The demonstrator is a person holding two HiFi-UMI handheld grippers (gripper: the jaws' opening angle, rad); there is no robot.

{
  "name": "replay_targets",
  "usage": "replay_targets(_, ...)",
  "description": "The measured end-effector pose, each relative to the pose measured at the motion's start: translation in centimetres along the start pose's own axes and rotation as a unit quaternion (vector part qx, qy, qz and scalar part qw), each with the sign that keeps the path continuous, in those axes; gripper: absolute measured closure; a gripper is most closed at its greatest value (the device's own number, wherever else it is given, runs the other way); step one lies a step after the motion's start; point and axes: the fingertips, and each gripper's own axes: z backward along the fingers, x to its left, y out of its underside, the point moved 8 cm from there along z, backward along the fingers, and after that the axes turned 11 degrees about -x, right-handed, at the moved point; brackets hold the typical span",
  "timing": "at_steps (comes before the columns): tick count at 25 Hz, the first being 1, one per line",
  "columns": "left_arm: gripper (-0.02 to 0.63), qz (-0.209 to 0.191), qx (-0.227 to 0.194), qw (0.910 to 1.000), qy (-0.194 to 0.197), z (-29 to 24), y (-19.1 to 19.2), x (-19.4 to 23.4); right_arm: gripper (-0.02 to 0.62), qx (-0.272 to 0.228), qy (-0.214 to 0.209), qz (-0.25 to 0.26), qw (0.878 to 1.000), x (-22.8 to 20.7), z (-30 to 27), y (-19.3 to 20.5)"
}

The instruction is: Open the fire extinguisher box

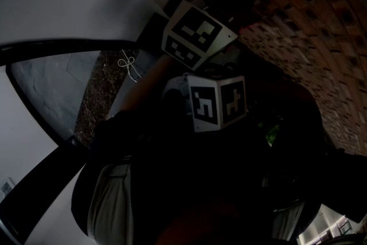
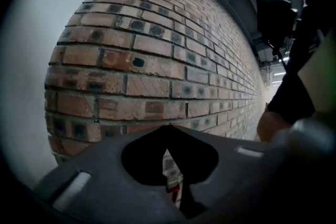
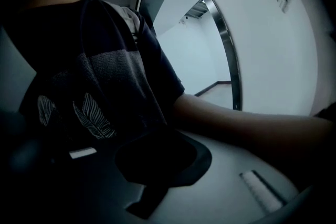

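My left gripper (image 2: 168,131) and right gripper (image 3: 168,136) are clenched, empty. A red-brown brick wall (image 2: 157,60) faces me; I judge the opening not yet begun.

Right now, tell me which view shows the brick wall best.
Left gripper view: the brick wall fills it, lit and sharp. Head view catches a dark strip, upper right; right gripper view shows none.

shirt (image 3: 89,86): dark short-sleeve tee, pale feather prints round 8 o'clock
trousers (image 1: 112,203): light, beige-ish, 7 o'clock in the head view
markers: upper cube (image 1: 193,34) and lower cube (image 1: 218,101), white faces, black square patterns
left gripper (image 2: 168,131): grey plastic, spade-shaped cut-out, pale strips
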Motion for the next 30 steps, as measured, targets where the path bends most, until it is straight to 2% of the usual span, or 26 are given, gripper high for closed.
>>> replay_targets(3, 0.611, -0.008, -0.014, 0.999, -0.042, 0.6, -0.4, 1.9, 0.597, -0.031, 0.042, 0.023, 0.998, -0.6, 1.2, -0.3)
replay_targets(5, 0.611, -0.009, -0.021, 0.9961, -0.085, 1.7, -0.6, 4.0, 0.597, -0.079, 0.111, 0.035, 0.99, -1.5, 2.4, -0.8)
replay_targets(7, 0.611, -0.014, -0.018, 0.9912, -0.131, 3.1, -0.5, 6.2, 0.597, -0.12, 0.193, 0.043, 0.973, -2.5, 3.6, -1.5)
replay_targets(9, 0.612, -0.021, -0.013, 0.9859, -0.165, 4.3, -0.4, 7.5, 0.595, -0.132, 0.262, 0.065, 0.954, -2.8, 4.3, -1.9)
replay_targets(13, 0.612, -0.022, -0.022, 0.9792, -0.2, 6.1, -0.2, 8.4, 0.595, -0.159, 0.344, 0.103, 0.92, -2.6, 5.8, -2.0)
replay_targets(15, 0.612, -0.025, -0.032, 0.978, -0.205, 7.0, -0.4, 8.1, 0.595, -0.182, 0.368, 0.101, 0.906, -2.5, 7.0, -1.9)
replay_targets(20, 0.611, -0.03, -0.055, 0.9789, -0.195, 9.1, -1.4, 6.8, 0.595, -0.255, 0.394, 0.058, 0.881, -1.9, 9.7, -1.7)
replay_targets(23, 0.611, -0.04, -0.051, 0.98, -0.188, 10.7, -1.7, 6.1, 0.595, -0.279, 0.42, 0.046, 0.862, -1.7, 11.6, -1.4)
replay_targets(27, 0.612, -0.063, -0.031, 0.9782, -0.195, 12.8, -1.4, 5.0, 0.595, -0.302, 0.429, 0.036, 0.851, -2.0, 13.0, -0.9)
replay_targets(30, 0.611, -0.066, -0.034, 0.9786, -0.192, 13.9, -1.5, 4.4, 0.595, -0.312, 0.43, 0.034, 0.846, -2.5, 12.9, -0.9)
